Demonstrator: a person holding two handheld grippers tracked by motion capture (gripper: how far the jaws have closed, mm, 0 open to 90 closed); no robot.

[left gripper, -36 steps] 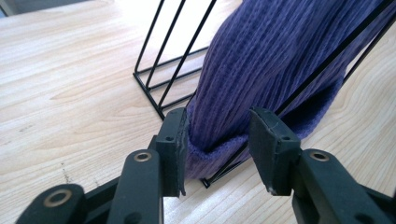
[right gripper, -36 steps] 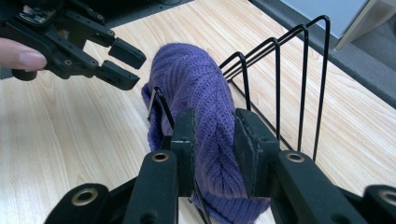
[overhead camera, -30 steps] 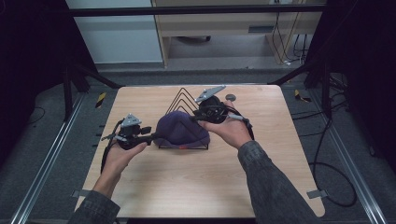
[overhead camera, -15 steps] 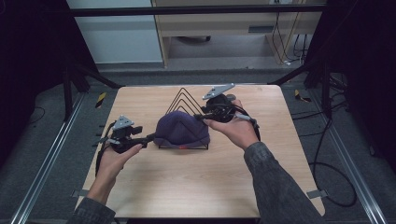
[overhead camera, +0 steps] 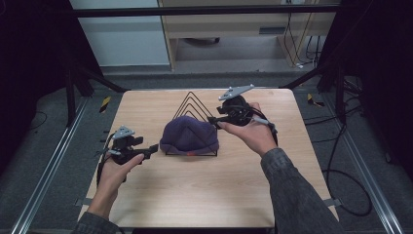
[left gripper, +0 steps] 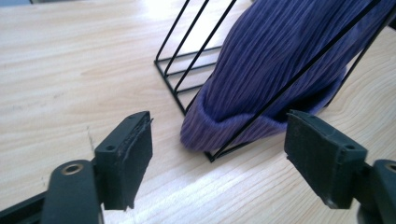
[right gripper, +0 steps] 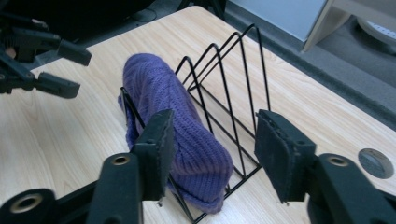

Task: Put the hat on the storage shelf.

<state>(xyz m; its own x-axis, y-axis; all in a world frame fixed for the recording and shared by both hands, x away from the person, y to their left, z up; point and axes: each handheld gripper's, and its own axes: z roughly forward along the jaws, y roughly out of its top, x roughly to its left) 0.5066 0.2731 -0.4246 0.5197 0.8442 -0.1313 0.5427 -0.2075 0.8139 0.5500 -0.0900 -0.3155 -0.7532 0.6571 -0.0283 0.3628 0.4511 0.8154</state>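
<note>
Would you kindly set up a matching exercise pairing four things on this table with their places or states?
1. purple knit beanie
2. black wire rack
3. left gripper
4. right gripper

a. jaws open, at the rack's right end
b. draped over the wires
c. stands mid-table
d. jaws open, left of the beanie

Pairs: 1-b, 2-c, 3-d, 4-a

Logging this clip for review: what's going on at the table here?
A person holds a gripper in each hand beside a purple knitted beanie resting in a black wire triangular rack on the light wooden table. The left gripper and right gripper are both open, flanking the beanie without touching it.
</note>
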